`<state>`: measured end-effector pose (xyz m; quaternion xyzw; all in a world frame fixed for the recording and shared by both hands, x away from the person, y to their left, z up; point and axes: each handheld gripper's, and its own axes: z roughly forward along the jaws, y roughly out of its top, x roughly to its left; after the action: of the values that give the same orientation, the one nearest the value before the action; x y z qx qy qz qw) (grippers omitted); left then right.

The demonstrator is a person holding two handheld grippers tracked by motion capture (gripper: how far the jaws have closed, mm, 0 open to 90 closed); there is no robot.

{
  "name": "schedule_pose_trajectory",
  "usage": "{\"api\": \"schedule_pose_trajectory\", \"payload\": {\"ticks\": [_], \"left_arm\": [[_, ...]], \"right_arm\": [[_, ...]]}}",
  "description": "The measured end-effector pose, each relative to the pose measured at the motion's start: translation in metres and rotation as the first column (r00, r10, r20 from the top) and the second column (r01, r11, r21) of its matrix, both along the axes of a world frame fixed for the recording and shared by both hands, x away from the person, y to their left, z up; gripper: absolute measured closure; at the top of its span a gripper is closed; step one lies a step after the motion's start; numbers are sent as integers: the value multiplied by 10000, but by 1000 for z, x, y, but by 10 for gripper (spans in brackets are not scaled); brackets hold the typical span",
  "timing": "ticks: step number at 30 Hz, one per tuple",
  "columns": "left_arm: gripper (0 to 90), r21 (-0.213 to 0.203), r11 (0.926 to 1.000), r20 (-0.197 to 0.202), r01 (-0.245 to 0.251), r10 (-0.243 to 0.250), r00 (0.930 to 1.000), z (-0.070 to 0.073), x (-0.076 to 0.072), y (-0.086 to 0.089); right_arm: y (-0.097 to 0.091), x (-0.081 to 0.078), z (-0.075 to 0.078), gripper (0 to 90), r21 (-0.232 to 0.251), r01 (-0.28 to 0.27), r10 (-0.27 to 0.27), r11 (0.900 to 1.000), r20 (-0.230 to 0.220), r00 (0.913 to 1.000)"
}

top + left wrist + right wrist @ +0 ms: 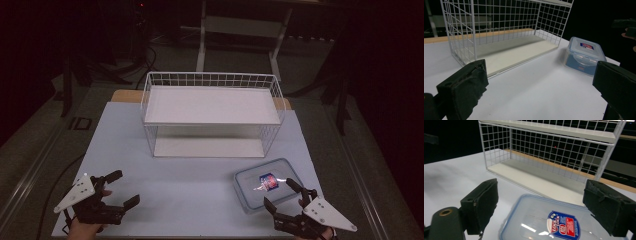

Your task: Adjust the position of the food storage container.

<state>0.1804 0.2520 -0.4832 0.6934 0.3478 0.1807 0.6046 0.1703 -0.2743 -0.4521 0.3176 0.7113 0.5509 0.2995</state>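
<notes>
A clear plastic box with a blue-rimmed lid and a red-and-blue label (pixel 269 184) (pixel 584 55) (pixel 554 222) lies on the white table top at the front right. My right gripper (pixel 282 193) (pixel 541 207) hovers at its near edge, jaws wide open, with the lid below and between them but not touched. At the front left my left gripper (pixel 126 189) (pixel 539 90) stands open over bare table, nothing between its jaws. A white wire rack (pixel 212 112) (pixel 499 32) (pixel 554 152) with an upper and a lower shelf stands at the back middle.
The white table top (pixel 190 185) ends close in front of both hands. Dark floor, cables and a table frame (pixel 240 30) lie beyond the rack. A wooden edge (pixel 125 95) shows behind the rack.
</notes>
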Motion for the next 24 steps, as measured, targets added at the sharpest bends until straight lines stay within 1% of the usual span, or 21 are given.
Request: {"api": "schedule_pose_trajectory", "payload": {"ticks": [1, 2, 4, 6, 8, 10, 13, 15, 16, 18, 19, 20, 22, 23, 24], "left_arm": [[0, -19, 10000, 25, -47, 47, 10000, 0, 0, 0], [0, -33, 10000, 28, -43, 43, 10000, 0, 0, 0], [0, 6, 10000, 28, -7, 7, 10000, 0, 0, 0], [0, 31, 10000, 11, 15, -15, 10000, 0, 0, 0], [0, 59, 10000, 27, 34, -34, 10000, 0, 0, 0], [0, 82, 10000, 48, 27, -28, 10000, 0, 0, 0], [0, 81, 10000, 58, 26, -26, 10000, 0, 0, 0], [0, 57, 10000, 60, 27, -28, 10000, 0, 0, 0], [0, 62, 10000, 61, 17, -18, 10000, 0, 0, 0], [0, 73, 10000, 53, 35, -35, 10000, 0, 0, 0], [0, 73, 10000, 53, 35, -35, 10000, 0, 0, 0], [0, 56, 10000, 23, 30, -30, 10000, 0, 1, 0], [0, 23, 10000, 13, 52, -52, 10000, 0, 1, -1], [0, 23, 10000, 13, 52, -52, 10000, 0, 1, -1], [0, 21, 10000, 8, 59, -59, 10000, -1, 1, -1]], "right_arm": [[2, -1, 3, 118, 23, -74, 75, 10000, -155, 9999], [3, -1, 4, 107, 30, -87, 87, 10000, -210, 9997], [5, -2, 8, 107, -157, -54, 53, 9999, -70, 10000], [6, -2, 11, 105, 182, -79, 79, 9998, -11, 10000], [9, -3, 13, 105, 161, -3, 1, 9999, 120, 9999], [9, -3, 15, 106, 189, -101, 100, 9998, 56, 9999], [8, 1, 18, 125, 91, -78, 78, 9999, -16, 10000], [6, 3, 19, 136, 107, -31, 31, 9999, -25, 10000], [4, 6, 22, 161, 54, 91, -90, 9999, -84, 9999], [0, 9, 25, 214, -42, 164, -164, 9999, -85, 9998], [0, 9, 25, 214, -42, 164, -164, 9999, -85, 9998], [-4, 13, 28, 250, -144, 316, -319, 9994, -211, 9993], [-9, 16, 30, 303, -310, 581, -590, 9978, -297, 9978], [-9, 16, 30, 303, -310, 581, -590, 9978, -297, 9978], [-14, 20, 30, 347, -318, 775, -788, 9965, -414, 9960]]}}
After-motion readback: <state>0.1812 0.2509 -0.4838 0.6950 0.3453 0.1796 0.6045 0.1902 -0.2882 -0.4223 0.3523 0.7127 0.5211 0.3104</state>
